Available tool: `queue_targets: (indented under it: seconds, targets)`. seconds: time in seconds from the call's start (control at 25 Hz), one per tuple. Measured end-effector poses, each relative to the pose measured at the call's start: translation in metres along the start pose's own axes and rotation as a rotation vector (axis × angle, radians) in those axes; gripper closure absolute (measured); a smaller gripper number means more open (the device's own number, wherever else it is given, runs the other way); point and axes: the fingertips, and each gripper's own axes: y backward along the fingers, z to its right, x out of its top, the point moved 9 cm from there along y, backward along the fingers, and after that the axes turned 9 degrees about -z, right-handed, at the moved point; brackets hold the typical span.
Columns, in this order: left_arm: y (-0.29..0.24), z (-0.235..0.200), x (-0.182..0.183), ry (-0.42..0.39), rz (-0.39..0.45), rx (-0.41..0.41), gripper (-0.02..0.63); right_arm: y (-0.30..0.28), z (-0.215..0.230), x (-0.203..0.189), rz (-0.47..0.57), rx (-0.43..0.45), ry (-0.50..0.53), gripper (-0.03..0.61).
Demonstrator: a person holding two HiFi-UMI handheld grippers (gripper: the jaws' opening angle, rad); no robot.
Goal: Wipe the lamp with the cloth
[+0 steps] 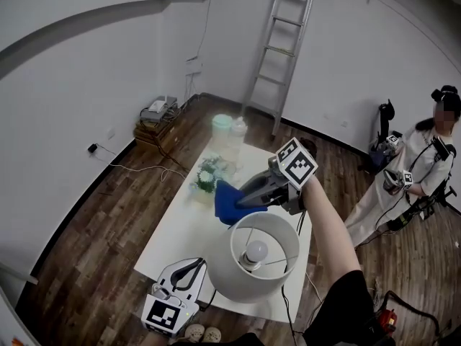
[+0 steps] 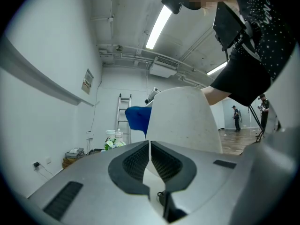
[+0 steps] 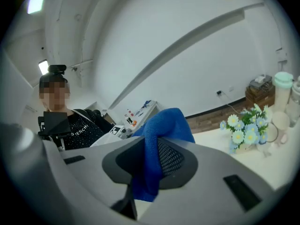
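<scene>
- The lamp (image 1: 253, 254) shows only its white shade and the bulb (image 1: 256, 251) inside. The stem and foot are hidden under the shade in the head view.
- In the left gripper view the gripper's grey body cuts off the lower part of the shade (image 2: 183, 121), so I cannot tell how the lamp sits on the counter (image 1: 180, 229).
- The blue cloth (image 1: 229, 202) is partly covered by the gripper that carries it. Only a bunched fold shows, just beyond the lamp's far rim. I cannot tell if it touches the shade.
- The lamp stands upright near the counter's near edge. Its long axis is vertical, its open top faces up and the shade narrows towards the top.
- The right gripper (image 1: 243, 197) reaches in above the lamp's far side, clamped on the cloth (image 3: 164, 125). The fabric runs lengthwise between the pads (image 3: 176, 156) and hangs out below them.
- The left gripper (image 1: 189, 267) lies low on the lamp's left, pointing at the shade. Its jaws are pressed together with nothing between them.
- Beyond the lamp, past the cloth, a bunch of flowers (image 1: 209, 173) stands on the counter. A ladder (image 1: 281, 49) leans on the far wall.
- Well to the lamp's right, another person (image 1: 418, 171) stands on the wooden floor.
</scene>
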Motion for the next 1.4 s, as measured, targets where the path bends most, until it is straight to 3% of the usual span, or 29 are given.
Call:
queue_targets:
  seconds: [0.2, 0.36, 0.52, 0.64, 0.76, 0.96, 1.12, 1.4]
  targets:
    - [0.000, 0.002, 0.003, -0.004, 0.004, 0.003, 0.595, -0.030, 0.041, -0.021, -0.164, -0.021, -0.149, 0.500]
    - [0.004, 0.003, -0.002, 0.007, -0.006, 0.008, 0.595, -0.044, 0.064, -0.038, -0.200, -0.104, -0.231, 0.500]
    - [0.006, 0.002, -0.004, 0.009, -0.010, 0.010, 0.595, -0.033, 0.062, -0.035, -0.183, -0.183, -0.214, 0.500]
    - [0.006, 0.004, -0.004, -0.012, -0.010, 0.004, 0.595, -0.011, 0.038, -0.017, -0.125, -0.219, -0.138, 0.501]
    - [0.005, 0.007, -0.003, 0.002, 0.006, -0.013, 0.595, 0.018, -0.009, 0.011, -0.068, -0.266, 0.012, 0.501]
    - [0.004, 0.009, -0.006, 0.004, 0.017, -0.028, 0.595, 0.026, -0.115, 0.058, -0.072, -0.470, 0.305, 0.500]
    - [0.002, 0.008, -0.005, -0.011, 0.021, -0.038, 0.595, -0.009, -0.171, 0.078, -0.308, -0.556, 0.470, 0.500]
    - [0.012, 0.015, -0.007, 0.002, 0.036, -0.050, 0.595, -0.095, -0.211, 0.089, -0.698, -0.528, 0.576, 0.502]
